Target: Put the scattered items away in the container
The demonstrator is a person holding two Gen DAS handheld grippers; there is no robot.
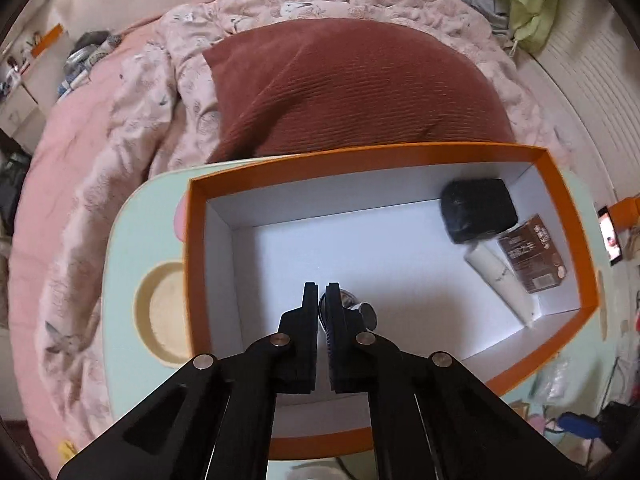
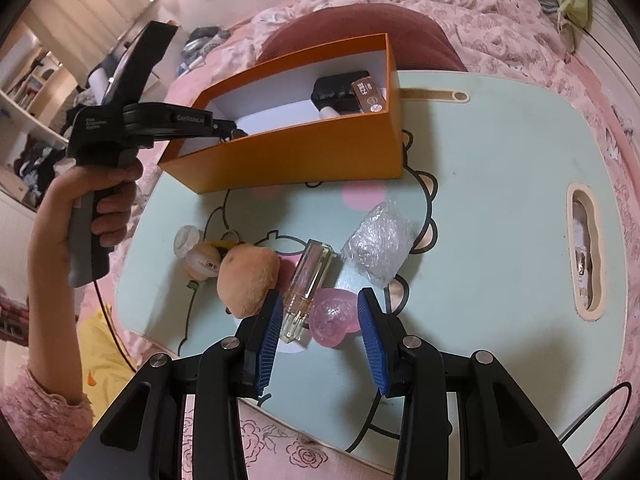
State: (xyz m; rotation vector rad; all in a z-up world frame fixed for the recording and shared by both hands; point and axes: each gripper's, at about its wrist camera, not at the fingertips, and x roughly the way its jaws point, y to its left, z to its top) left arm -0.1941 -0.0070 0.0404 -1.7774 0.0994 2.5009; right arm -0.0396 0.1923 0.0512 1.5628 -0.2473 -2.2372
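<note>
Jaws of left gripper [image 1: 321, 292] pinched nearly together on a small shiny metal object w/ dark round end [image 1: 362, 310], held low inside the open orange cardboard box w/ white lining [image 1: 360, 151], near its front-left part. What the object is: can't tell. Far right corner of box holds a black rectangular pouch [image 1: 478, 209], a brown printed carton [image 1: 530, 256] and a white tube [image 1: 502, 282], all touching or overlapping.

Right gripper [image 2: 319, 314]: blue-padded jaws spread wide, gripping nothing, hovering over the pale green cartoon-print lap table [image 2: 500, 168]. Between them lie a clear rectangular glass perfume bottle [image 2: 308, 284] and a pink translucent heart-shaped piece [image 2: 334, 318], touching each other. Just left of bottle: tan plush toy [image 2: 248, 280], then a white round earbud-type case [image 2: 204, 262] and a small clear cap [image 2: 187, 239]. Bubble-wrap packet [image 2: 378, 244] sits right of bottle, near it. Box stands at table's far-left part; left hand [image 2: 108, 204] grips its tool's handle beside it. Table rests on pink floral bedding [image 2: 500, 28].
</note>
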